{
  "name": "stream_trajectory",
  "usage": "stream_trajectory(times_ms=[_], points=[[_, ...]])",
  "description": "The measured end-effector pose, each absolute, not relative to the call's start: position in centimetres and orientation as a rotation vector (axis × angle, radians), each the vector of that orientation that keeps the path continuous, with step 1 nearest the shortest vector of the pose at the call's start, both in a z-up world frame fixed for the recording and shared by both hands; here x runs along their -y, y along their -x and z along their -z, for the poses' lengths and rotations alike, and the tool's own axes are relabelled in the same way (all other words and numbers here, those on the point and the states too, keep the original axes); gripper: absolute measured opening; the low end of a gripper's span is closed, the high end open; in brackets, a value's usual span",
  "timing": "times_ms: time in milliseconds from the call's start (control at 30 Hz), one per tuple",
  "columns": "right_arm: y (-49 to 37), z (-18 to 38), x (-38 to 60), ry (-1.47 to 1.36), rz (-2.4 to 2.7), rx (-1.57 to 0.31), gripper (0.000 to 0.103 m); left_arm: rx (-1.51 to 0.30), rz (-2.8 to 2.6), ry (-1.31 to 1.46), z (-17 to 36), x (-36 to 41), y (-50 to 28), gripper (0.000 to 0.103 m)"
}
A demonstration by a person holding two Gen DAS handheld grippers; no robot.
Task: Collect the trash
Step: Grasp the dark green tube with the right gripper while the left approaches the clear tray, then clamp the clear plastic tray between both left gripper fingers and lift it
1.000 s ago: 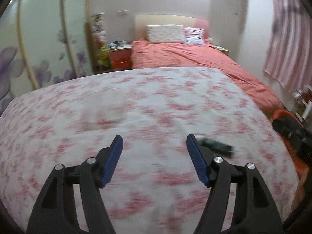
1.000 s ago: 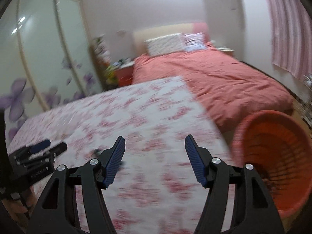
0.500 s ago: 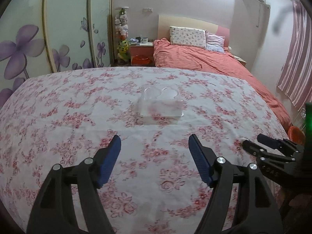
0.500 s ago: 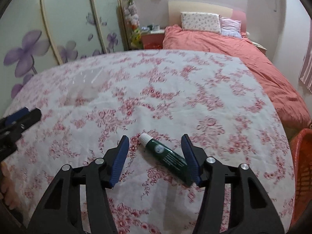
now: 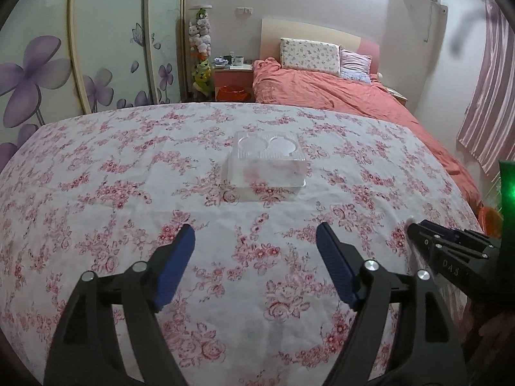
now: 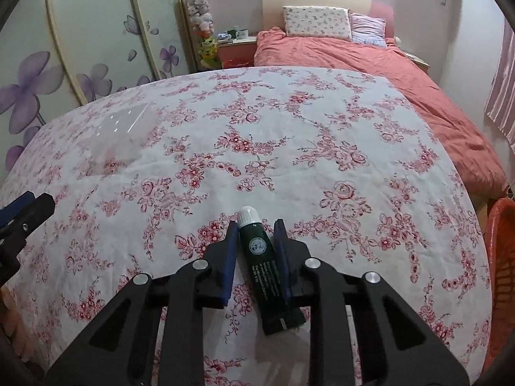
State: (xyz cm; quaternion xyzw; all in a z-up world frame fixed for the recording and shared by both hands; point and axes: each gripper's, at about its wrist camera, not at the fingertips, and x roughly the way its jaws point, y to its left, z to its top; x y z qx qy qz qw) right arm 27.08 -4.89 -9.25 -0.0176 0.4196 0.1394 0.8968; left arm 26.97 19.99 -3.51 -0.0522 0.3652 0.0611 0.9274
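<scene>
A pick-up is being done. The right gripper (image 6: 256, 234) has just been closing, and the green tube (image 6: 265, 262) is now pinched between its blue pads on the flowery cloth (image 6: 289, 135). Next, the tube should probably be lifted and dropped into the orange basket (image 6: 502, 257) at the right. The tube is dark green with a white cap. The left gripper (image 5: 256, 247) has just been opening and is spread wide, with nothing held. A clear plastic box (image 5: 267, 167) is waiting ahead of it.

The orange basket (image 6: 502, 276) is cut off at the right edge.
</scene>
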Motion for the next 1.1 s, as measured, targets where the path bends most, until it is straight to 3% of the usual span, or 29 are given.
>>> stream_trajectory(times_ms=[333, 900, 1000, 1100], points=[[-26.9, 9.1, 6.3, -0.031, -0.274, -0.855, 0.018, -0.739, -0.163, 0.128, 3.3, -20.0, -32.0, 0.099], [-27.1, 9.4, 9.0, -0.112, -0.271, -0.848, 0.018, -0.885, -0.255, 0.064, 6.7, -19.5, -40.9, 0.098], [-26.9, 9.3, 9.7, -0.128, -0.261, -0.842, 0.018, -0.883, -0.235, 0.064, 6.7, -19.4, -41.0, 0.082], [-26.7, 8.9, 10.3, -0.140, -0.253, -0.834, 0.018, -0.868, -0.225, 0.057, 6.5, -19.1, -40.8, 0.081]])
